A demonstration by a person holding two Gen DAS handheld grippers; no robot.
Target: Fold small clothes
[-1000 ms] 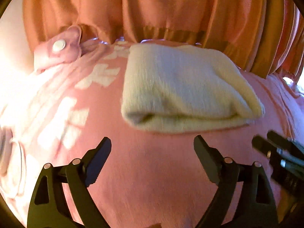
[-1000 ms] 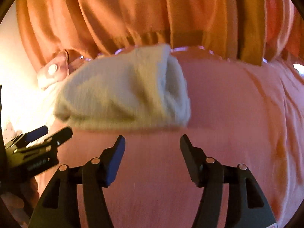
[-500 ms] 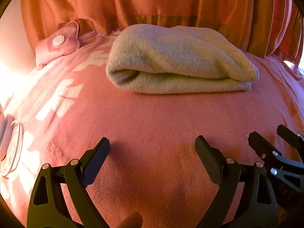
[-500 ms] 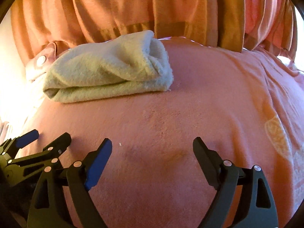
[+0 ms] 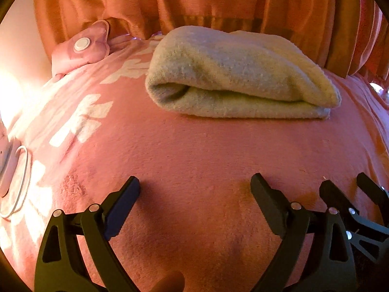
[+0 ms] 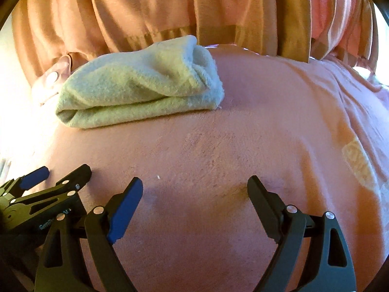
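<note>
Folded cream cloth point(image 5: 238, 77) at twelve o'clock on pink blanket point(image 5: 194, 158), left gripper point(image 5: 194, 189) and right gripper point(image 6: 194, 189) spread wide (both empty), well apart from it

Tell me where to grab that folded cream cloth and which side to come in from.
Take the folded cream cloth at its rounded fold on its left end, where the layers curl into one thick lip. Probably come in low along the pink blanket from the front-left with the open left gripper. The far end is looser, so it could unfold.
</note>
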